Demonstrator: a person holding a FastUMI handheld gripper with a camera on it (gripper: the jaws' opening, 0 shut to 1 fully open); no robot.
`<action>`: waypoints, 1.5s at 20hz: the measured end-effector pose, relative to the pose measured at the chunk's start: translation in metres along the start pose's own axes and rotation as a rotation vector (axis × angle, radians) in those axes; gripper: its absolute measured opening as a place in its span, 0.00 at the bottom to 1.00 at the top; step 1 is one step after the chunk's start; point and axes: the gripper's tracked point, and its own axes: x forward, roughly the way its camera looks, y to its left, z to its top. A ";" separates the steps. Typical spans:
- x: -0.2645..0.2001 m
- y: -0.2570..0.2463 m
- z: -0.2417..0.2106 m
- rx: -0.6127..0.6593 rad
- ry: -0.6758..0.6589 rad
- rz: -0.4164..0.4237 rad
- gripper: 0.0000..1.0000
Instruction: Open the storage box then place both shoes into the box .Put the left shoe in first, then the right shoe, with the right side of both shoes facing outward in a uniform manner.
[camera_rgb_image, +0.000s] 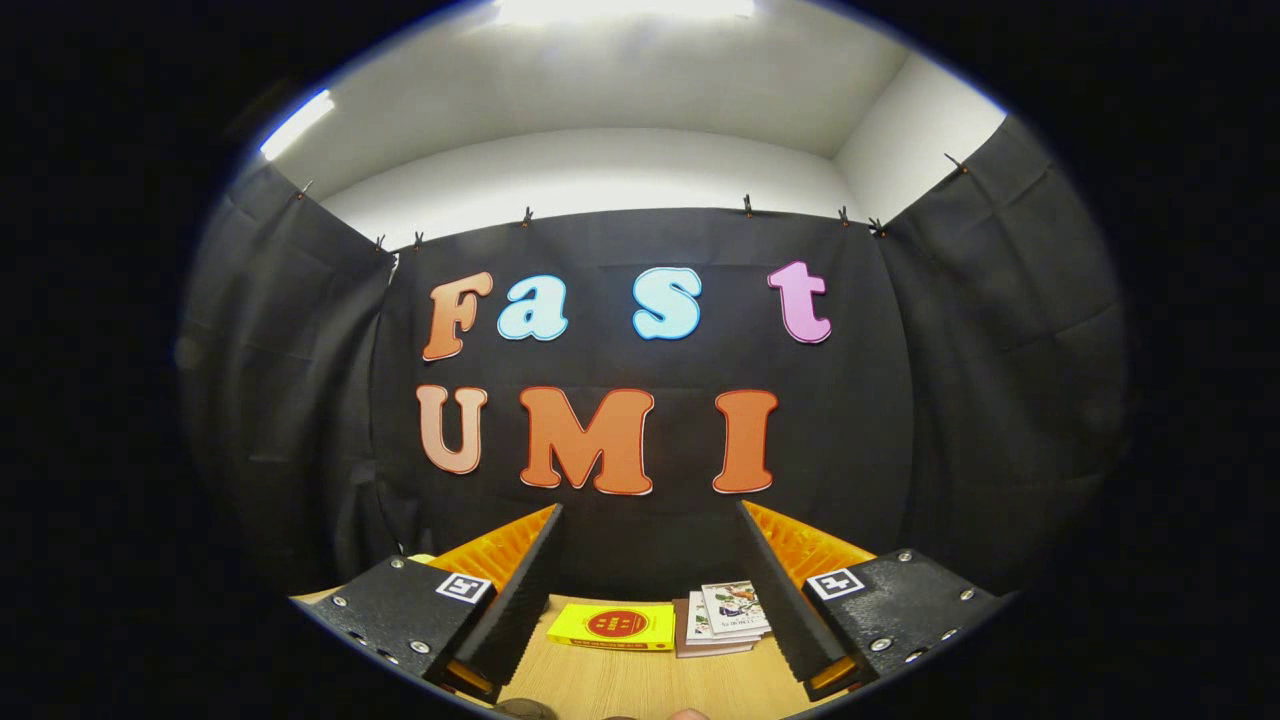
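Gripper (650, 590) held spread, nothing pinched. Yellow book (612, 626) and booklets (728, 615) seen on table (640, 685) beyond fingers. Shoes judged light, soft; heel collar advised.

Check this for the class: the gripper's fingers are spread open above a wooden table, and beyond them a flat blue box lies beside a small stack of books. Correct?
One detail is wrong: the gripper view shows the flat box is yellow, not blue. The gripper is spread open above the wooden table, the box beside the small stack of books.

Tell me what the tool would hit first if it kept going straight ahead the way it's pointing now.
Probably the black cloth wall. The open tool points level above the table, so the yellow booklet and stacked books likely pass beneath, though depth is hard to judge.
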 end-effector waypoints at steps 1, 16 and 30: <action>-0.001 0.004 -0.005 0.009 0.015 0.008 0.99; -0.020 0.143 -0.147 0.251 0.438 0.358 0.97; -0.088 0.284 -0.296 0.399 1.015 0.688 0.96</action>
